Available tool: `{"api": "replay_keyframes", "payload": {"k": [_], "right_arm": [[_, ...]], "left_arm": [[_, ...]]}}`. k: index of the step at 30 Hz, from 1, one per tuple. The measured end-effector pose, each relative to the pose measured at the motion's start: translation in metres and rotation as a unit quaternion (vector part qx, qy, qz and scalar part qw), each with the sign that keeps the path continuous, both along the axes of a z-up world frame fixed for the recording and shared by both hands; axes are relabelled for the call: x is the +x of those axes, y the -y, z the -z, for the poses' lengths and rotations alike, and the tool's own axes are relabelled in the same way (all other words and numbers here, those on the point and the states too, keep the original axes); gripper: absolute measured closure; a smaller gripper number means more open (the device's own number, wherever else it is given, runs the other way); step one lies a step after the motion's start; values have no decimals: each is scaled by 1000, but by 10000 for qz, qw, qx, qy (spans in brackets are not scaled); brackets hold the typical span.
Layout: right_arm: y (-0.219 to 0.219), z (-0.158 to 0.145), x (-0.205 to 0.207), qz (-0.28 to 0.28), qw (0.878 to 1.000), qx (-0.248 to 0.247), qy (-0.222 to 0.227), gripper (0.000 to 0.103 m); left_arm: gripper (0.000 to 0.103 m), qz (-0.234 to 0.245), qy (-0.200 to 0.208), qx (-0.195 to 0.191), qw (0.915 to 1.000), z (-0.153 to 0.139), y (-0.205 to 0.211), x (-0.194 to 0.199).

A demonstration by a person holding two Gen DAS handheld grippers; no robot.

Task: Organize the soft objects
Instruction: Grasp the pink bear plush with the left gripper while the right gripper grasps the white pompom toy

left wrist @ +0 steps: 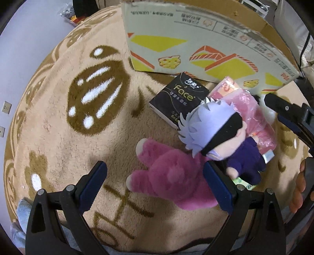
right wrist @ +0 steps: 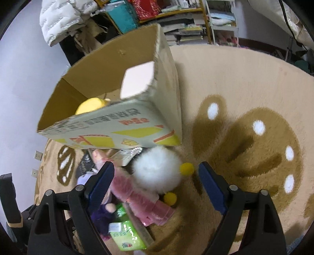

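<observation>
In the left wrist view a pink plush bear [left wrist: 172,180] lies on the beige rug, between the fingers of my open left gripper [left wrist: 155,185]. A white-haired doll in purple [left wrist: 221,135] lies on it, beside a black tissue pack [left wrist: 178,98] and a pink plastic pack [left wrist: 253,111]. My open right gripper [right wrist: 157,186] hovers over a white fluffy plush with yellow feet [right wrist: 157,170]. The pink pack [right wrist: 141,200] and a green tissue pack [right wrist: 127,237] lie beside it. The cardboard box [right wrist: 109,125] behind holds a yellow toy [right wrist: 90,105].
The box [left wrist: 196,45] stands at the rug's far side. The round beige rug [right wrist: 245,98] with brown patterns spreads to the right. Shelves with books [right wrist: 186,25] and a white jacket [right wrist: 62,17] stand behind. The right gripper [left wrist: 288,115] shows at the left view's right edge.
</observation>
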State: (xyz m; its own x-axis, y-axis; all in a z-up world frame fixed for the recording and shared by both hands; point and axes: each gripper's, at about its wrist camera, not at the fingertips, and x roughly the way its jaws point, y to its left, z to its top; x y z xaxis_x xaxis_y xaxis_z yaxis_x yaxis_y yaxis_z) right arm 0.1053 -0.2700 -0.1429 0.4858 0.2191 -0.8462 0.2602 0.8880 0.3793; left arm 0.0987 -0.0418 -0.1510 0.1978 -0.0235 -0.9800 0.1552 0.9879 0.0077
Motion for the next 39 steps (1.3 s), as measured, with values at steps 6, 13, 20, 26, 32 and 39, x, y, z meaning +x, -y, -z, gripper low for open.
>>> {"api": "replay_keyframes", "payload": {"k": [6,13,20,26,32,39], "right_arm": [[6,13,6,84,9997,59,-203,18],[6,20,12,32,9995,-10,-321,25],[4,24,16,22,9994,-95,-325,28],[4,24,18,9,9996,23,-282,37],[-4,24,18,-204,9993,-2,-311,50],[-13,25,17,-314,9990,33,-318,63]], "left_arm": [[5,-206,-176,-119,9996,11,-5,8],[5,-289,-237,-132,9992,20,-3,13],[4,-435,-343,-258,9981,28,-5,13],[18,-452,-339,-465,9973,34,-7,8],[27,-434,-246,-479,9976,34,0,0],[31,-334,-100,-386,9986,29,7,-9]]}}
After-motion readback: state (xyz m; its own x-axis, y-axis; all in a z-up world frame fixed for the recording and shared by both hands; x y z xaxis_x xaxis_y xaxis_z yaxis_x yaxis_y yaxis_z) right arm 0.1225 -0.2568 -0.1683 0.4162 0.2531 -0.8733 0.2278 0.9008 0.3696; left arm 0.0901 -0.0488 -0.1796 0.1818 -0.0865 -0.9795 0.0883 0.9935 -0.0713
